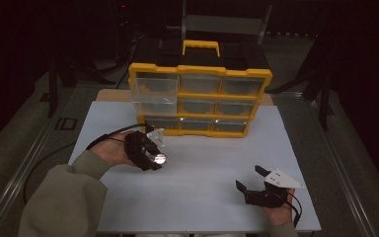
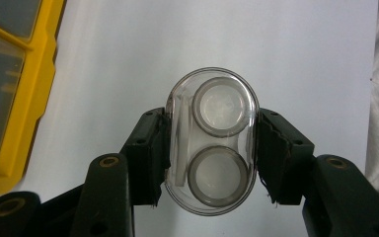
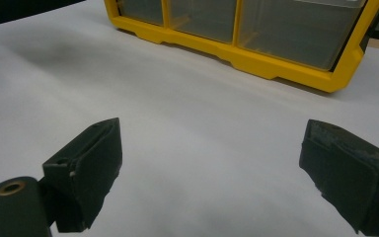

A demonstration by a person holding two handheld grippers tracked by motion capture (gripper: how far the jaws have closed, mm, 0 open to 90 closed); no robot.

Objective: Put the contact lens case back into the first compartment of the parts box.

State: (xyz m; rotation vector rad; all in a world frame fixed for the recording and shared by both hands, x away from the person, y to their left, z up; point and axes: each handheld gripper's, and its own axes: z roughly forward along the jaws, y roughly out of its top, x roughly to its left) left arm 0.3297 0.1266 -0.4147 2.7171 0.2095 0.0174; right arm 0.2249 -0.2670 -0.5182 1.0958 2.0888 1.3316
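Note:
My left gripper [image 1: 154, 154] is shut on a clear oval plastic case [image 2: 212, 140] with two round lids inside; its pads press the case from both sides just above the white table [image 1: 197, 168]. In the high view the case [image 1: 159, 159] glints at the gripper's tip, in front of the yellow drawer cabinet [image 1: 200, 96]. The cabinet's top-left clear drawer [image 1: 149, 88] is pulled out. My right gripper [image 1: 249, 180] rests at the table's front right, open, with nothing between its fingers [image 3: 86, 173].
The yellow cabinet [image 3: 256, 34] with clear drawers stands at the back centre of the table, a black-and-yellow handle [image 1: 201, 47] on top. The table's edges drop to a grey floor [image 1: 24, 143] on both sides. A cable [image 1: 103, 138] trails from the left gripper.

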